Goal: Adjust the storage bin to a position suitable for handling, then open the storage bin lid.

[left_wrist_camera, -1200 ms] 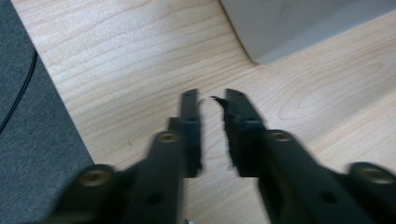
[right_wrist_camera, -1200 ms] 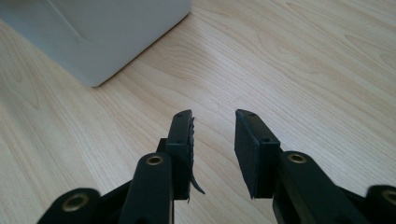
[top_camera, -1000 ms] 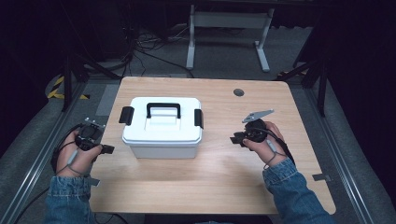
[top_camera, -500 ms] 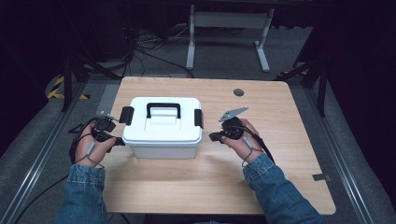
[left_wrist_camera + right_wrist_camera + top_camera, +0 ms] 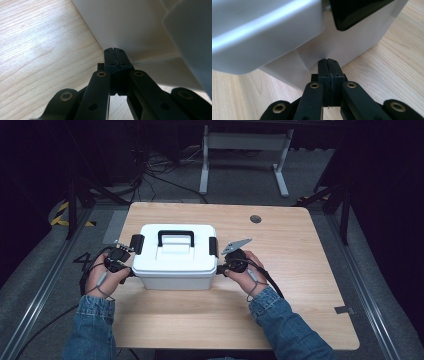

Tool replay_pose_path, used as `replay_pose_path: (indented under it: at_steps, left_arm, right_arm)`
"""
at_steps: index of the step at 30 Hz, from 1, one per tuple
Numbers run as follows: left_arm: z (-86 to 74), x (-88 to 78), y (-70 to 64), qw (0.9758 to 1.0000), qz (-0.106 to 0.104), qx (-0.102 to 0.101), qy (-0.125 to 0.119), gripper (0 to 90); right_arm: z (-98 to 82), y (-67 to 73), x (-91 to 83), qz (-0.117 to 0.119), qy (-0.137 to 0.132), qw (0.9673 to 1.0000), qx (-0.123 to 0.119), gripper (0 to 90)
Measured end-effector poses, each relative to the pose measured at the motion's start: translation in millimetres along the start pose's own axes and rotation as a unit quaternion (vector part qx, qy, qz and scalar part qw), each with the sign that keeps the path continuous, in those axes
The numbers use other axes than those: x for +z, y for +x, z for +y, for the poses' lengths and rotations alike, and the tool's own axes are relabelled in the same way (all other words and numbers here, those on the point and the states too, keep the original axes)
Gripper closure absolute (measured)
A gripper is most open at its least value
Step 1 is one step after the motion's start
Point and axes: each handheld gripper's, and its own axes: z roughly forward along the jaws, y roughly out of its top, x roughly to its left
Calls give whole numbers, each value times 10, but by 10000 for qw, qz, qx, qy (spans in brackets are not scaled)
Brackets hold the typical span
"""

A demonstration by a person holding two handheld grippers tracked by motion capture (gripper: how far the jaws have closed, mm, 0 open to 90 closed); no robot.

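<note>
The left hand-held gripper (image 5: 131, 269) has its two black jaws pressed together with nothing between them, as the left gripper view shows, and its tips are at the lower part of the left end wall of the white plastic storage box with a black carrying handle (image 5: 176, 256); whether they touch the wall I cannot tell. The right hand-held gripper (image 5: 220, 269) is clenched as well: its jaws have just been closing, and in the right gripper view they meet with nothing between them, the tips very close to the lower wall of the box under the overhanging lid. In that view a black side latch (image 5: 354, 12) is above the jaws, on the upper part of the box. In the high view the left hand (image 5: 107, 275) holds its gripper at the left end of the box and the right hand (image 5: 245, 270) holds its gripper at the right end, so the box is between the two grippers. Both forearms wear blue denim sleeves (image 5: 285, 327). The box stands upright with its lid closed on the left half of the light wooden tabletop (image 5: 310, 285), near the middle of its depth. A small round dark hole (image 5: 255, 219) is in the tabletop near the far edge, well apart from the box.
</note>
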Motion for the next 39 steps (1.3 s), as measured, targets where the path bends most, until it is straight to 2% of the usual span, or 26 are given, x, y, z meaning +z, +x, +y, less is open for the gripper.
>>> replay_pose_path:
  at_steps: [3, 6, 7, 8, 13, 16, 19, 22, 26, 31, 35, 36, 37, 38, 39]
  left_arm:
    - [27, 40, -67, 9999, -93, 115, 12, 900]
    - [56, 93, -157, 9991, -345, 252, 83, 900]
    - [56, 93, -157, 9991, -345, 252, 83, 900]
    - [71, 125, -227, 9980, -500, 355, 150, 900]
    - [92, 189, -410, 9950, -735, 601, 301, 900]
    - [106, 210, -501, 9927, -858, 734, 413, 898]
    - [114, 206, -535, 9930, -775, 761, 474, 872]
    - [103, 198, -527, 9928, -806, 689, 565, 831]
    - [77, 148, -510, 9936, -494, 679, 761, 786]
    - [24, 39, -490, 9950, -243, 587, 771, 672]
    - [-18, -60, -506, 9951, -152, 589, 781, 619]
    - [-23, -82, -512, 9952, -147, 590, 767, 594]
    - [-28, -132, -534, 9956, -54, 613, 701, 568]
    - [-28, -132, -534, 9956, -54, 613, 701, 544]
    - [-34, -159, -547, 9958, -14, 643, 647, 529]
  right_arm:
    - [-55, 5, -73, -44, 63, 10000, -3, 900]
    - [-148, 13, -191, -65, 165, 9998, 30, 900]
    - [-187, 18, -238, -62, 203, 9998, 41, 900]
    - [-231, 24, -282, -73, 213, 9997, 57, 900]
    - [-441, 81, -496, -29, 295, 9994, 160, 900]
    - [-507, 124, -598, -124, 432, 9989, 100, 900]
    - [-551, 140, -644, -169, 445, 9988, 134, 892]
    - [-555, 140, -645, -201, 429, 9987, 178, 876]
    - [-559, 138, -692, -191, 353, 9989, 248, 821]
    - [-531, 82, -879, -346, 119, 9989, 280, 755]
    - [-512, 74, -994, -412, 35, 9987, 302, 734]
    - [-494, 81, -1044, -425, 2, 9987, 291, 723]
    - [-467, 93, -1102, -445, -28, 9987, 258, 711]
    - [-467, 93, -1102, -445, -28, 9987, 258, 711]
    - [-414, 111, -1186, -482, -65, 9986, 184, 702]
